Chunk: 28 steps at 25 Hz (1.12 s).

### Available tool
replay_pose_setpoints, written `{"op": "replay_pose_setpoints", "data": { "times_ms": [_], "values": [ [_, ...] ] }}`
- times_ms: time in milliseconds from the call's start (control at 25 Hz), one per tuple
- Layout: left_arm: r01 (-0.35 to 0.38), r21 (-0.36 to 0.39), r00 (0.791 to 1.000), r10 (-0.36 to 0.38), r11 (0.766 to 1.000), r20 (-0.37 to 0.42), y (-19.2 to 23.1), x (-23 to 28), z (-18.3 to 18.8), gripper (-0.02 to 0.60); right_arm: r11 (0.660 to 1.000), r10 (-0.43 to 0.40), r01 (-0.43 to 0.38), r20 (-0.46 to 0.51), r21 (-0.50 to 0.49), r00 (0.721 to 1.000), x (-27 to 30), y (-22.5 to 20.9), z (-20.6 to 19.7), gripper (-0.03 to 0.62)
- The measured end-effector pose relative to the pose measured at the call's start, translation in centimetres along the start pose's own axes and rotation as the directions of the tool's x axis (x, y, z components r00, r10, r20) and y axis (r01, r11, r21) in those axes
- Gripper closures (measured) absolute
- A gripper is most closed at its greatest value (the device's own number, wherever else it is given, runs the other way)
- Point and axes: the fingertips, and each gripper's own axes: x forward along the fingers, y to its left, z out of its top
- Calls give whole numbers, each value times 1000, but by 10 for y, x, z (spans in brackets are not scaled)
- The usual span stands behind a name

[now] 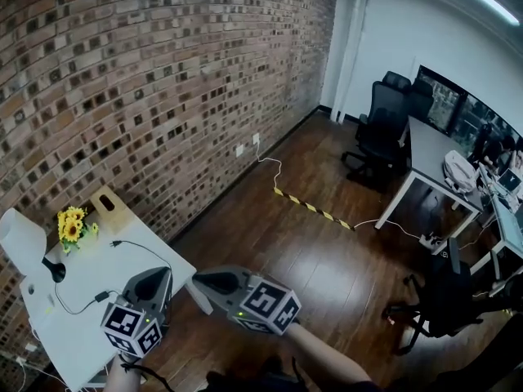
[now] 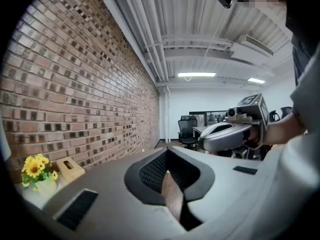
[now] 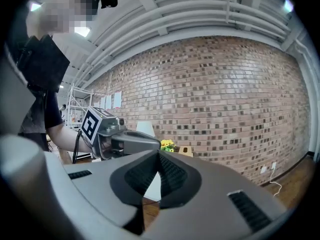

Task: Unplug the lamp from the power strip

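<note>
Fingers of the grey left gripper (image 2: pixel 167 159) and grey right gripper (image 3: pixel 159 154) are pressed together on nothing. Spread one pair before arriving, follow the thin black cord (image 1: pixel 75 311) to its plug, pinch the plug body rather than the cord, and brace the strip with the other pair. The white-shaded lamp (image 1: pixel 23 239) stands on the white rectangular table (image 1: pixel 139 256), well apart from both; I cannot make out the power strip there

one white table (image 1: pixel 90 269), one lamp (image 1: pixel 20 237), one bunch of yellow flowers (image 1: pixel 71 225), one wooden box (image 1: pixel 110 205)
</note>
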Motion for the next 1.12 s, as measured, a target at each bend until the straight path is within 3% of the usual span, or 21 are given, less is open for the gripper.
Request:
{"op": "replay_pose_setpoints", "data": {
  "times_ms": [520,1120],
  "values": [
    [71,51,997,-70,996,-12,-63,72,19,578,998,-57,57,14,31,998,-73,-50,-8,590],
    [109,66,993,-106,992,-45,-106,125,27,578,994,-93,92,19,55,996,-119,-90,-21,591]
  ]
}}
